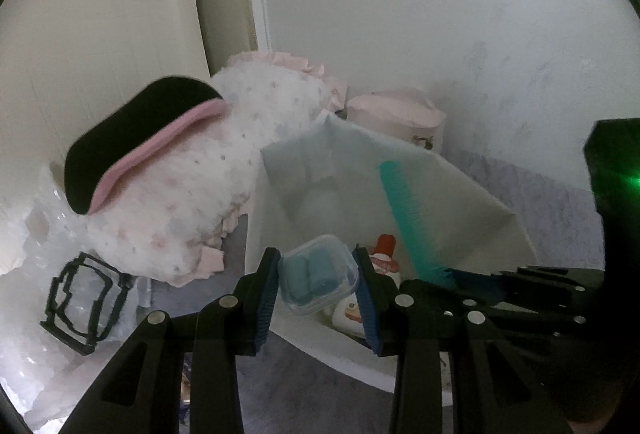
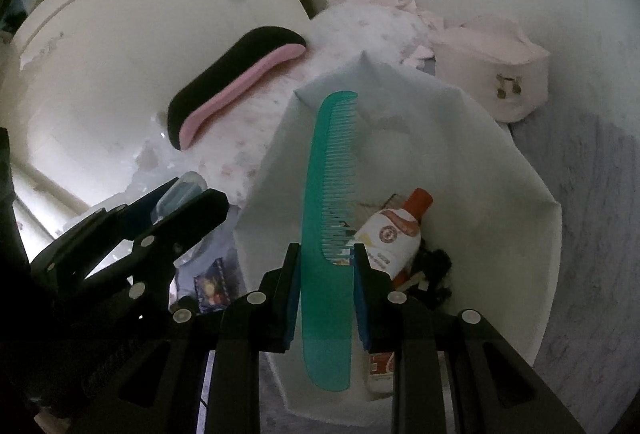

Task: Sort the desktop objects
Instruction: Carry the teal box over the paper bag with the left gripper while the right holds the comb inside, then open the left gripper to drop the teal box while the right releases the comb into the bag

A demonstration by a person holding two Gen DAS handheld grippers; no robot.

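Comb [image 2: 328,218], teal and translucent, with fine teeth along its right edge, stands between the blue pads of the right gripper [image 2: 325,294], which pinches it near the lower third. Its long axis runs from six o'clock up to twelve o'clock in the right wrist view, the rounded tip leaning slightly toward one o'clock, over the open white bin [image 2: 480,161]. In the left wrist view the same comb [image 1: 404,209] slants from eleven o'clock down to five o'clock.

The left gripper [image 1: 318,276] is closed on a small clear plastic box [image 1: 320,274] with blue pieces inside, its pads pressing both sides; the box sits above the bin's near rim.

Inside the bin, at three o'clock from the comb, lies a white bottle with an orange cap [image 2: 394,230]. Beyond the bin at one o'clock rests a pink pouch [image 2: 496,61]. At ten o'clock a black and pink eye mask [image 2: 236,85] lies on a fluffy white pillow [image 1: 188,201].
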